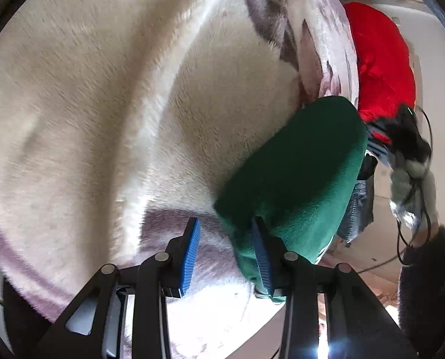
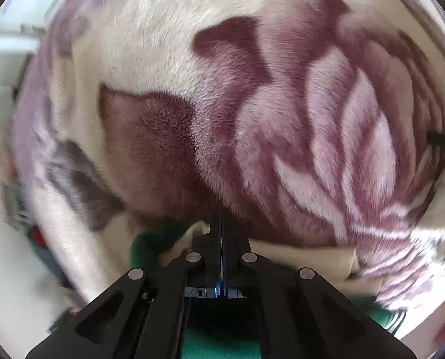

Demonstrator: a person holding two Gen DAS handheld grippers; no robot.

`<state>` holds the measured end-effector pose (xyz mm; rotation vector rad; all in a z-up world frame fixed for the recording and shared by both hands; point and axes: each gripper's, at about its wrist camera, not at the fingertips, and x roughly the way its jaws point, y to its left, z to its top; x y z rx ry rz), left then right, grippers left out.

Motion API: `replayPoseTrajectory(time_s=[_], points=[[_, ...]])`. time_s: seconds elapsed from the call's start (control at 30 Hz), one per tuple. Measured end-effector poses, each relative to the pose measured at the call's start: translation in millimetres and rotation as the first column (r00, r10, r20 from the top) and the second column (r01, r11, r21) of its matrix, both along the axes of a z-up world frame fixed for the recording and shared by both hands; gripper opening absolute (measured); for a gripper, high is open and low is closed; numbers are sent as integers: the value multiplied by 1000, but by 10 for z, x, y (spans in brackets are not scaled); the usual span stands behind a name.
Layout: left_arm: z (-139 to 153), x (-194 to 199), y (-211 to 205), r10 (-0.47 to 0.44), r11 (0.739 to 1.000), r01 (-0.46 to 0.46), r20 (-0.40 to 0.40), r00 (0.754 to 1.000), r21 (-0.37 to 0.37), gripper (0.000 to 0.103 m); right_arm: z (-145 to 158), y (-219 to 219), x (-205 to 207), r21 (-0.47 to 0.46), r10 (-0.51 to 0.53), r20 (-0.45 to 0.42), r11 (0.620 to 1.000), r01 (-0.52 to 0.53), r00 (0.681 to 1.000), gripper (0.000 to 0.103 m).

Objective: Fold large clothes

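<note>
One fleece blanket (image 2: 252,104), one green garment (image 1: 297,179).

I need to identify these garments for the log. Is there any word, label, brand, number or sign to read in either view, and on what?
None can be read. The blanket shows only a purple leaf pattern, no text. The green garment and red garment show no label or print.

**Bedding and clutter around the work**

A plush cream blanket (image 1: 109,95) with purple flower print fills most of both views. Past its right edge lie a red padded item (image 1: 381,59), a black-and-white furry bundle (image 1: 411,146) with thin black cables (image 1: 426,179), and blue denim (image 1: 357,209)
</note>
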<state>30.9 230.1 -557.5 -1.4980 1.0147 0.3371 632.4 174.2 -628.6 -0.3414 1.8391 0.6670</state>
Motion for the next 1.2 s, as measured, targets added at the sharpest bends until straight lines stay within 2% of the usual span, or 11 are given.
replayPoseTrajectory(time_s=[0.13,0.3,0.33,0.4,0.5,0.57,0.67,0.83,0.97,1.07,1.2], points=[[172,21,59,-39,993,48,-82,996,112,33,564,-612,223,99,-141,76,986,133,987,14],[302,225,121,-131,940,176,-168,977,293,82,363,-1035,79,187,-156,-134,966,179,979,24],[308,287,119,-149,928,198,-171,974,315,82,154,-1057,-31,124,-132,-112,982,146,985,40],[352,463,114,-192,904,246,-180,965,351,82,-76,-1187,-129,39,-104,-30,994,105,994,43],[468,696,62,-276,835,335,-194,941,437,82,195,-1627,-98,163,-259,-23,952,259,966,52],[506,813,33,-295,790,367,-221,930,491,82,503,-2148,-134,247,-388,6,893,375,921,81],[493,1018,25,-316,754,397,-241,918,524,82,699,-2904,-267,250,-494,46,847,468,868,83],[456,1216,63,-350,750,418,-230,908,512,82,285,-3881,-606,181,-606,-22,780,599,795,87],[421,1336,69,-395,738,465,-246,885,488,82,-59,-4053,-841,234,-656,-125,710,664,745,95],[354,1421,101,-439,724,497,-237,867,478,82,-266,-3895,-883,343,-618,-215,677,651,756,101],[121,1579,213,-498,783,498,-104,861,372,82,-675,-3752,-814,407,-559,-306,655,637,771,103]])
